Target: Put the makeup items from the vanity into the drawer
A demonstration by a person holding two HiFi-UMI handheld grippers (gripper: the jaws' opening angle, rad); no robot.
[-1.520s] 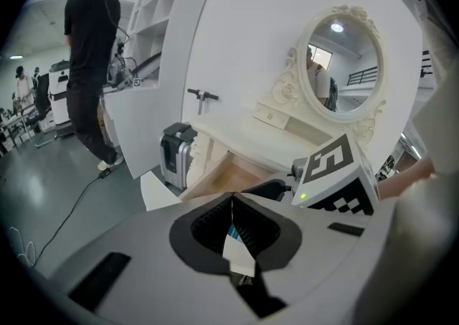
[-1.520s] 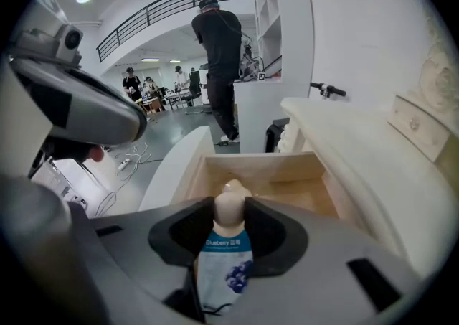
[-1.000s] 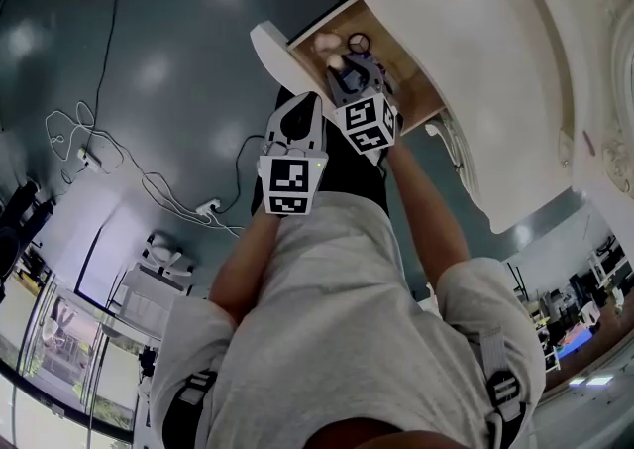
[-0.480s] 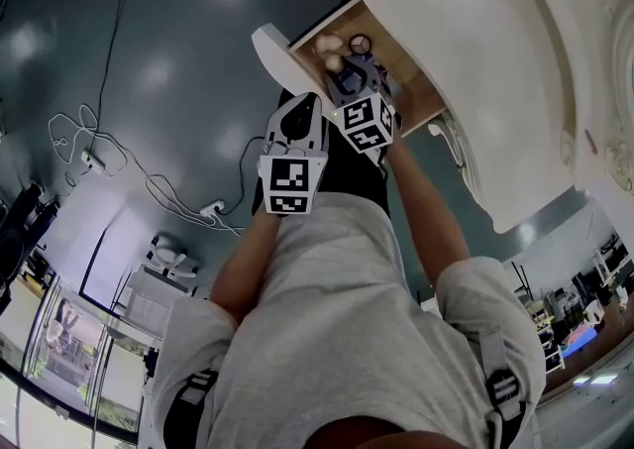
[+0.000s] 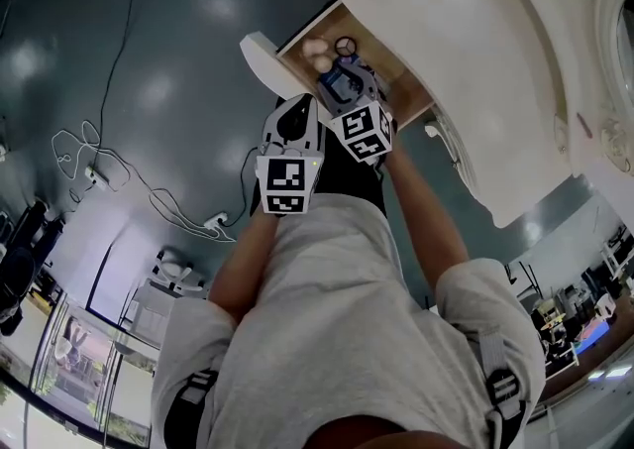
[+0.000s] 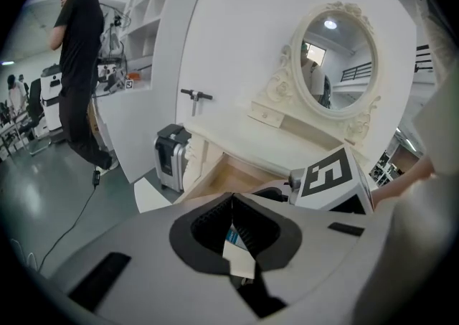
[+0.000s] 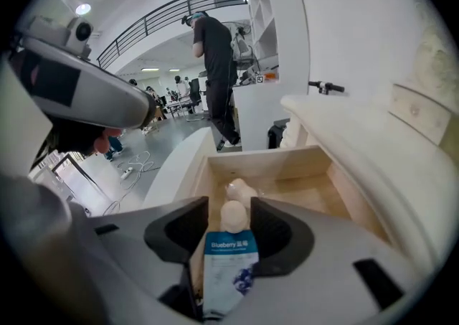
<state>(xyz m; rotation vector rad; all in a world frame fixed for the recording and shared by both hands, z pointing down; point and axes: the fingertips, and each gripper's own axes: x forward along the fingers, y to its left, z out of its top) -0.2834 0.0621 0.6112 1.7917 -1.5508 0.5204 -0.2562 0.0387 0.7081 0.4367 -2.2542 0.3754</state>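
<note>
The drawer stands open at upper centre, under the white desk that fills the upper right. The right gripper reaches into it, jaws on what looks like a blue-and-white tube. The left gripper hangs just below-left, outside the drawer.

The person wears a light grey short-sleeved T-shirt, dark webbing straps with buckles at both sides, and dark trousers. The left hand-held gripper and the right hand-held gripper have pale grey shells and black ribbed pads. Each carries a white cube printed with black square markers.
</note>
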